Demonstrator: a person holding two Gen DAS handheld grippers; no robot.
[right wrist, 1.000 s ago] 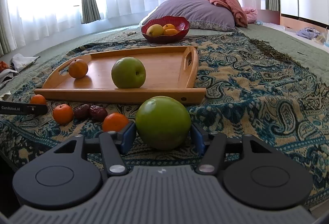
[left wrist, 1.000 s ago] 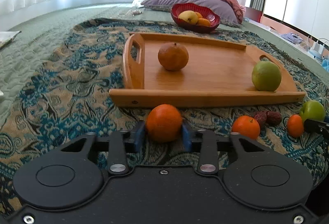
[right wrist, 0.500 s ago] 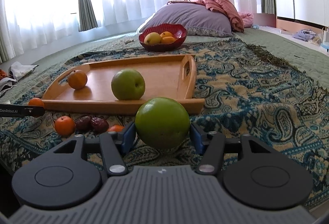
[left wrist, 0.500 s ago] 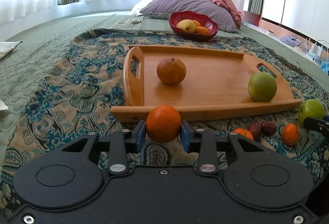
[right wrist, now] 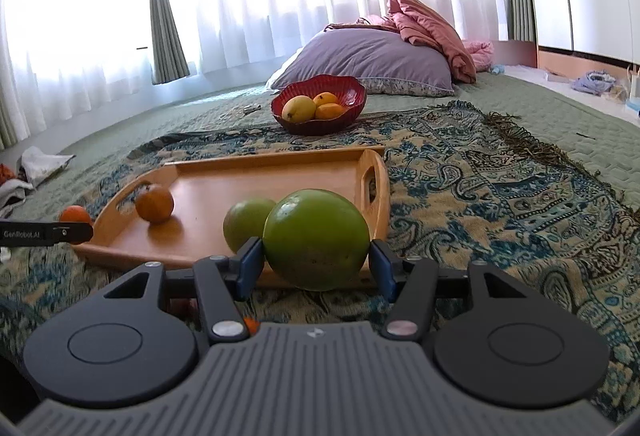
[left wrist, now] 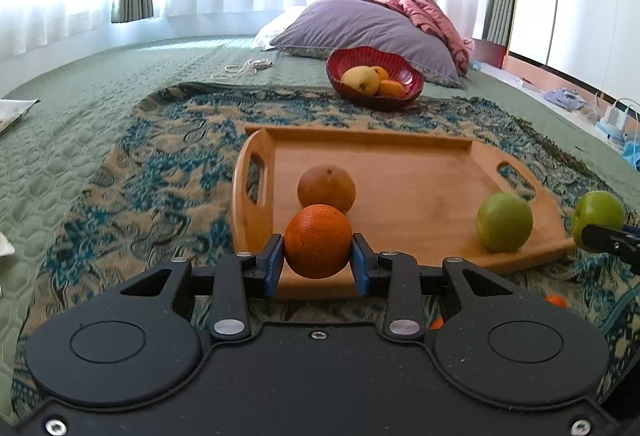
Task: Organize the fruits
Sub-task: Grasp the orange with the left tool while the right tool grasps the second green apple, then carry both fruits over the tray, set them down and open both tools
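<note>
The left gripper [left wrist: 318, 263] is clamped on a bright orange [left wrist: 318, 240], both blue pads pressed to its sides, and it is held in the air just short of the wooden tray's [left wrist: 400, 140] near rim, toward the tray's left handle end. The tray lies straight ahead of it, its long axis running crosswise to the gripper's line, so the coming move is probably a short carry forward over the rim and then down. The right gripper [right wrist: 316, 264] grips a large green fruit [right wrist: 316, 238], perhaps an apple, in the same way, lifted before the tray's right handle end; each gripper is nearer its own end.

On the patterned throw [right wrist: 500, 196] in front of the tray, a few small orange fruits peek out beside the grippers.

Inside the tray sit two fruits: a duller orange [left wrist: 326, 188] near the left handle, directly beyond the held orange, and a green fruit [left wrist: 504, 222] at the right end close to the near rim. The middle of the tray is bare wood.

Beyond the tray's far rim stands a red bowl [left wrist: 412, 76] holding a yellow fruit and small orange ones, with a grey pillow [left wrist: 360, 30] behind it.
</note>
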